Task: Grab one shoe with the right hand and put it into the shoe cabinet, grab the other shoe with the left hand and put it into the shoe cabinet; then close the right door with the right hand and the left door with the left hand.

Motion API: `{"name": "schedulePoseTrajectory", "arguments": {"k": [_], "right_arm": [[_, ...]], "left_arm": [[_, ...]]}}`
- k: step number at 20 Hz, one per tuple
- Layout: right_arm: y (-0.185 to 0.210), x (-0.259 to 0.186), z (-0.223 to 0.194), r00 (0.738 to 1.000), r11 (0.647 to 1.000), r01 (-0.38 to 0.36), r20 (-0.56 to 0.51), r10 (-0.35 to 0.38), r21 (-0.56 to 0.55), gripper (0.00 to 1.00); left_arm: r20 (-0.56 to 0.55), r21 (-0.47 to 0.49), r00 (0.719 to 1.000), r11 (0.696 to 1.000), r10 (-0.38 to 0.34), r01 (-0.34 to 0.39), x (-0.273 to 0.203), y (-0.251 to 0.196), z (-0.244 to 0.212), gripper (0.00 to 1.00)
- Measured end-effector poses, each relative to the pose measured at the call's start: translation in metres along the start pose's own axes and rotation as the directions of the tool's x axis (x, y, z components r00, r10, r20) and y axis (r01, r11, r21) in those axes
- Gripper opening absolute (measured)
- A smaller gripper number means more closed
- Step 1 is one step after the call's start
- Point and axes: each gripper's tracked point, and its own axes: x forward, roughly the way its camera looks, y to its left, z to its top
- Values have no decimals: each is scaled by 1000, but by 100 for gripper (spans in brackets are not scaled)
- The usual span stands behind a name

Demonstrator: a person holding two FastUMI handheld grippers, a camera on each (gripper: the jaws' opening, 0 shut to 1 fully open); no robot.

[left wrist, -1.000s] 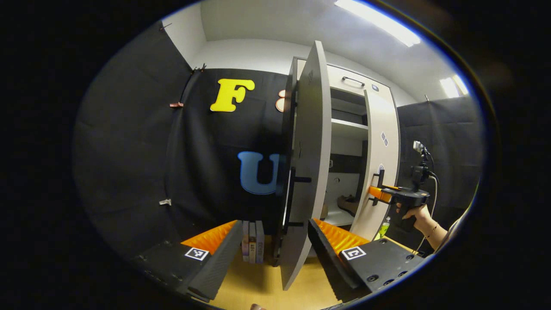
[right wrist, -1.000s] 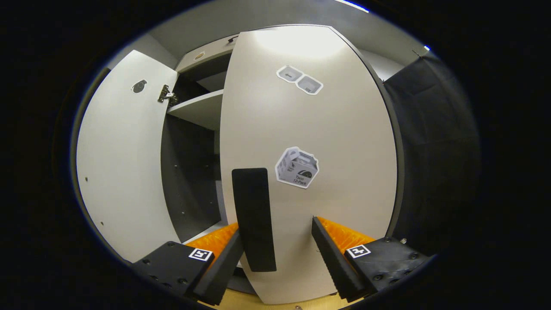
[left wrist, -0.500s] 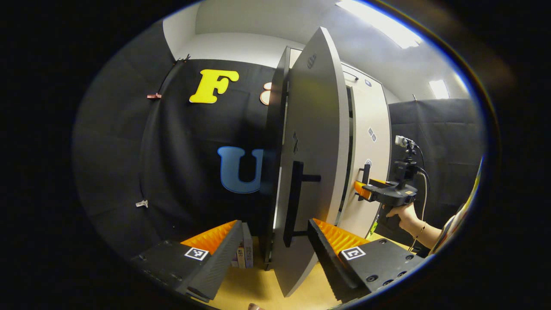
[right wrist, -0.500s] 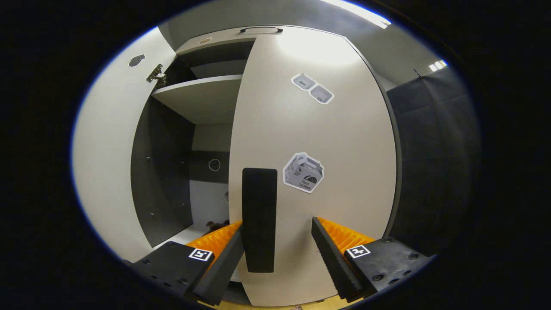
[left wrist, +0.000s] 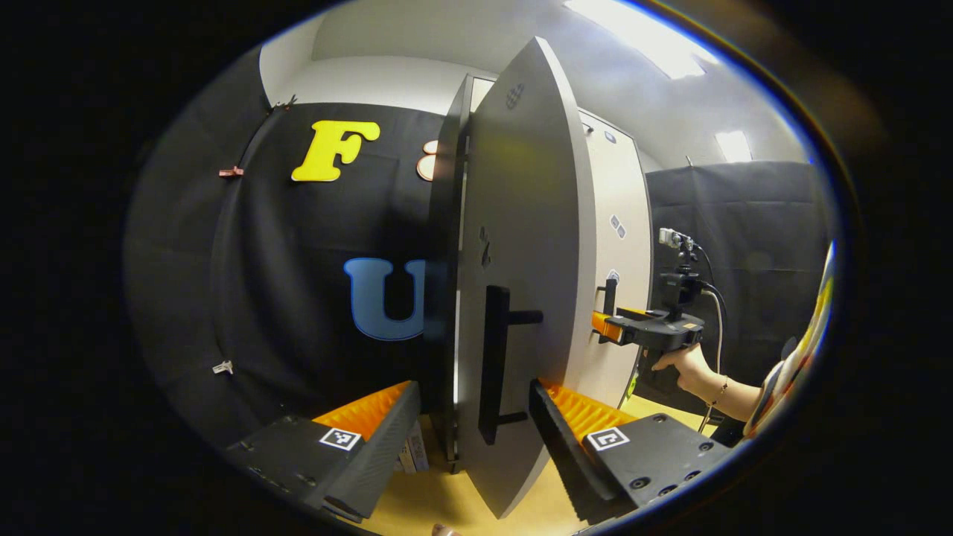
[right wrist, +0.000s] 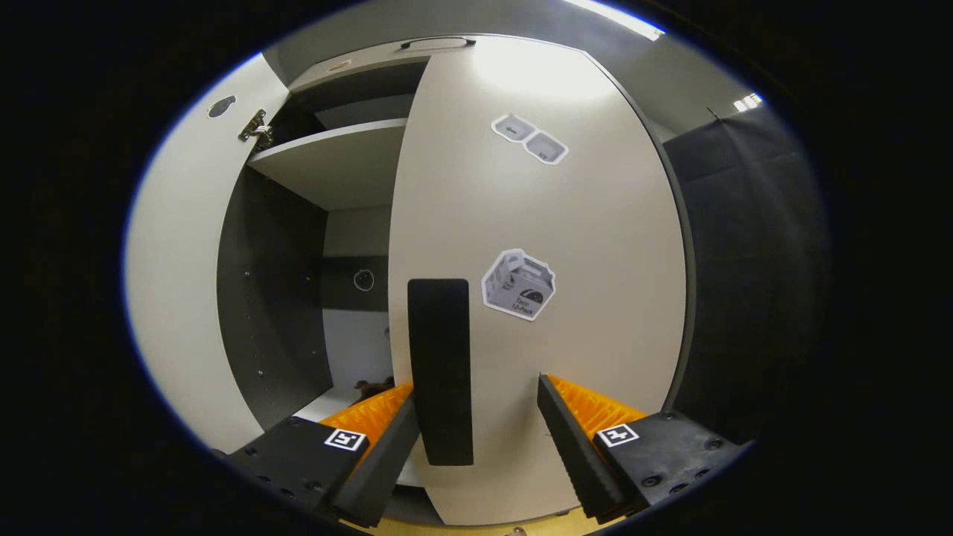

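Both open grippers straddle the black bar handles of the pale, flat-panelled shoe cabinet [right wrist: 536, 223]: left gripper [left wrist: 473, 417] at its left door [left wrist: 521, 260], right gripper [right wrist: 476, 420] at its right door [right wrist: 595, 313]. A brown shoe [right wrist: 372, 387] lies inside; unclamped handles could slip, leaving doors ajar.

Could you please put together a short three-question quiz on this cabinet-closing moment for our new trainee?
1. True or false: the left gripper is clamped shut on the long black bar handle of the pale grey left cabinet door.
2. In the right gripper view, what lies between the fingers of the right gripper? A) a brown shoe B) the black bar handle of the beige right cabinet door C) a book
3. Fill in: a dark brown shoe shows low inside the cabinet, through the ___ between the two doors.

Key: 1 false, the fingers stand apart on either side of the handle; 2 B; 3 gap.
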Motion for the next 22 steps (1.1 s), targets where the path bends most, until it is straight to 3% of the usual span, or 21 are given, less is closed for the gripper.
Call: {"name": "schedulePoseTrajectory", "arguments": {"k": [3,9,10,15,17,19,22], "right_arm": [[-2,-27,4,999,999,-52,14,51,10,99],[-28,-93,27,991,992,-120,63,121,-24,98],[-37,-105,32,990,992,-120,72,123,-43,98],[-84,-158,48,990,989,-94,90,105,-115,98],[-106,-174,52,992,986,-72,93,87,-151,98],[-123,-187,57,992,983,-54,103,73,-176,98],[-145,-202,64,992,980,-38,114,61,-195,97]], "left_arm": [[2,-22,998,998,-57,57,14,-22,-2,94],[17,-14,995,995,-99,100,50,-59,3,94],[22,-33,993,993,-113,113,56,-67,1,97],[40,-95,984,979,-175,178,110,-116,1,94],[29,-74,985,982,-172,174,135,-140,-1,94],[31,-8,992,993,-120,120,161,-152,1,90],[49,60,998,997,-48,45,189,-159,7,94]]}}
